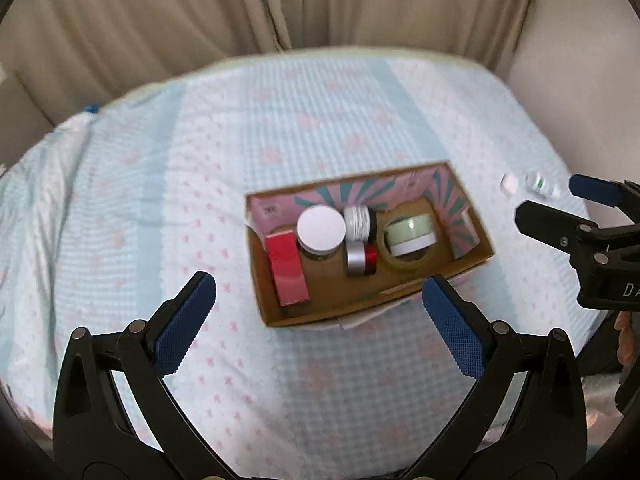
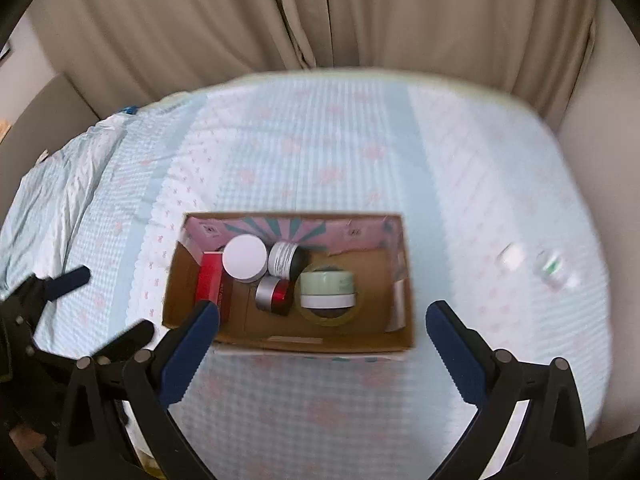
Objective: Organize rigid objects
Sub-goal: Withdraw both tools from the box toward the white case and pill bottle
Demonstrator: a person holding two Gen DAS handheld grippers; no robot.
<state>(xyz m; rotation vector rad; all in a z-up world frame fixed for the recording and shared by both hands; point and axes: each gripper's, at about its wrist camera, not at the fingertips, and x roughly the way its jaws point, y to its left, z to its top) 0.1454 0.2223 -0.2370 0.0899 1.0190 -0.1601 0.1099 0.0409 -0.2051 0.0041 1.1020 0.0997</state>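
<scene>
An open cardboard box lies on the bed. Inside it are a red carton, a white-lidded jar, a black jar, a silver and red jar, and a pale green jar resting on a tape roll. Two small clear bottles lie on the sheet to the right of the box. My left gripper is open and empty, near the box. My right gripper is open and empty too.
The bed carries a light blue checked sheet with pink bows, rumpled at the left. Beige curtains hang behind it and a pale wall borders the right side.
</scene>
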